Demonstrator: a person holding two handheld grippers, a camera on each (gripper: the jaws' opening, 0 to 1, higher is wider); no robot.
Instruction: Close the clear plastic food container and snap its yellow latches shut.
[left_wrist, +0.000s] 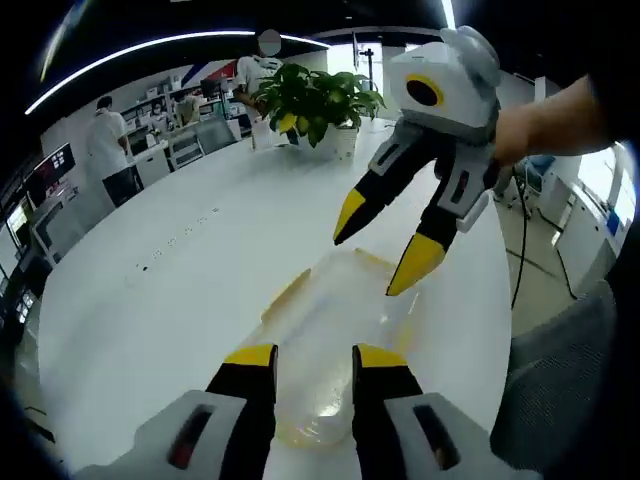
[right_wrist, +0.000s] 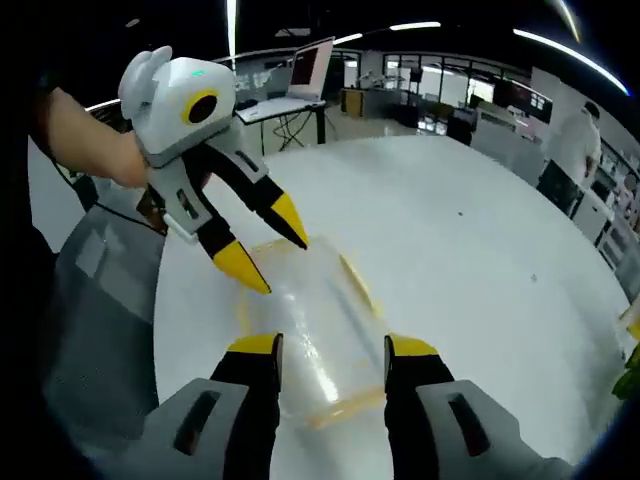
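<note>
Container lies between both parted grippers — left gripper; right gripper.

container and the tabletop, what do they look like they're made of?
Container: looks like clear glossy plastic, since the table shows through it and it carries glare streaks; yellow trim, likely plastic too. Tabletop: smooth white surface, probably laminate or painted board, with soft sheen and no grain. Exact material can't be settled.

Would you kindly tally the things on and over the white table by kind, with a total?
Clear plastic food container: 1
Grippers: 2, the left gripper and the right gripper, both open over the container
Potted plant: 1
Total: 4
</note>
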